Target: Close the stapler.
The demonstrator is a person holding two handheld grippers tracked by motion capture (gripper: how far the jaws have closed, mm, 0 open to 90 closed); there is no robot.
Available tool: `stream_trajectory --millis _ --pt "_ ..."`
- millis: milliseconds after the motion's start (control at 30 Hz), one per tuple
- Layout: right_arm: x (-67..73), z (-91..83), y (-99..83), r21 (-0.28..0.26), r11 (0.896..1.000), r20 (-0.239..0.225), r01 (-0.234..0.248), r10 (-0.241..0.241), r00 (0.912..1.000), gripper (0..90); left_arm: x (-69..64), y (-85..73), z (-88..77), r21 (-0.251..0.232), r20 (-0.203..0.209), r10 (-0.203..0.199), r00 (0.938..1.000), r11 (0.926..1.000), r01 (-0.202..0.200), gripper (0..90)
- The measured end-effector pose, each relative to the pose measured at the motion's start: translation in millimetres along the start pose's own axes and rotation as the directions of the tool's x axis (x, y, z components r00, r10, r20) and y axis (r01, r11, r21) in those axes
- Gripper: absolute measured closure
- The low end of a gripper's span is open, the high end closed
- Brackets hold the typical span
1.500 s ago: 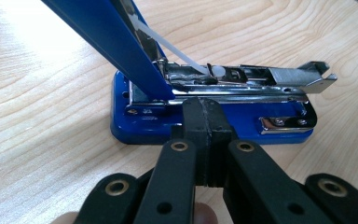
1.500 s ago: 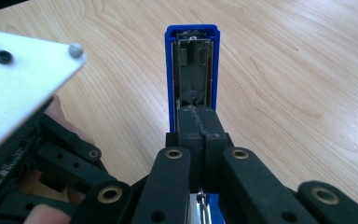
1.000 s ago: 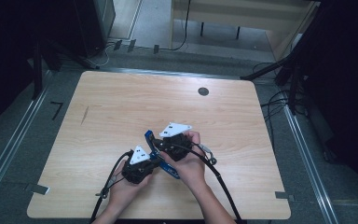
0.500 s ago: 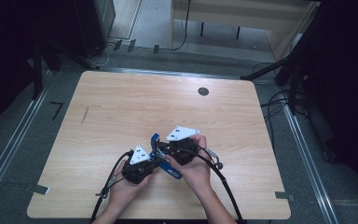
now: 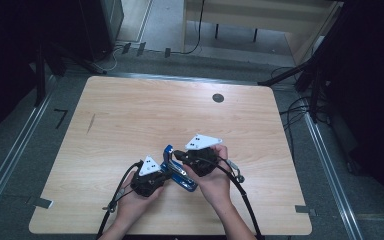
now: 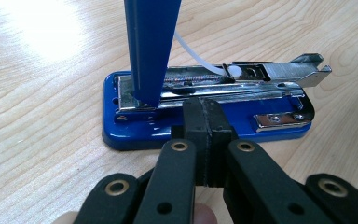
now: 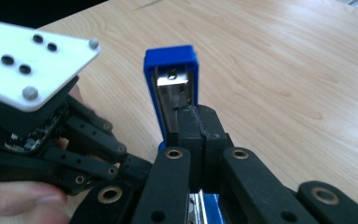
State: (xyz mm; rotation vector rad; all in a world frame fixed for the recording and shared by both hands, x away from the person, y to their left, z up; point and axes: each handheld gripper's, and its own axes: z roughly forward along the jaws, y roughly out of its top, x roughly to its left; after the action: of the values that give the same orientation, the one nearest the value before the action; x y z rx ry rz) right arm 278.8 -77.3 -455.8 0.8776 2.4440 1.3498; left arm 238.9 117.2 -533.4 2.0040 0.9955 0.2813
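With both sets of jaws together, the left gripper (image 6: 204,140) should pin the blue stapler's base (image 6: 135,133) while the right gripper (image 7: 200,123) steadies the raised lid (image 7: 171,60) ahead.

High view: the blue metal-and-plastic stapler (image 5: 180,172) is lying mostly under both hands & tongs, w/ just a sliver of base & raised lid peeking out; too small there to tell what's touching what.

Left gripper view: the stapler's raised blue lid (image 6: 150,46) is running off the top edge, so its tip isn't showing. The left tongs (image 6: 209,135) are covering the middle of the base; can't tell if pads are pressing it or just sitting in front.

Right gripper view: the right tongs (image 7: 199,130) are hiding the lid's lower half & hinge; base is cut off at the bottom edge.
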Motion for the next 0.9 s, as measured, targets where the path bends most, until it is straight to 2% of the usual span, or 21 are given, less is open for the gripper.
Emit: stream_trajectory --millis 333,567,900 --pt "-5.9 -5.6 24.3 -0.047 0.999 0.033 0.002 -0.001 0.9995 90.0 0.4 0.1 0.0 0.000 -0.001 -0.004 1.0000 1.0000 0.004 90.0" --pt "-0.1 -6.9 40.8 -0.073 0.997 0.030 0.020 -0.018 0.9994 90.0 0.7 0.2 -0.1 0.002 -0.003 -0.002 1.0000 1.0000 0.002 90.0" --pt "12.9 2.0 44.5 -0.044 0.997 0.006 0.058 -0.057 0.9983 90.0 0.9 0.0 -0.5 0.004 0.001 -0.003 1.0000 1.0000 0.003 90.0"
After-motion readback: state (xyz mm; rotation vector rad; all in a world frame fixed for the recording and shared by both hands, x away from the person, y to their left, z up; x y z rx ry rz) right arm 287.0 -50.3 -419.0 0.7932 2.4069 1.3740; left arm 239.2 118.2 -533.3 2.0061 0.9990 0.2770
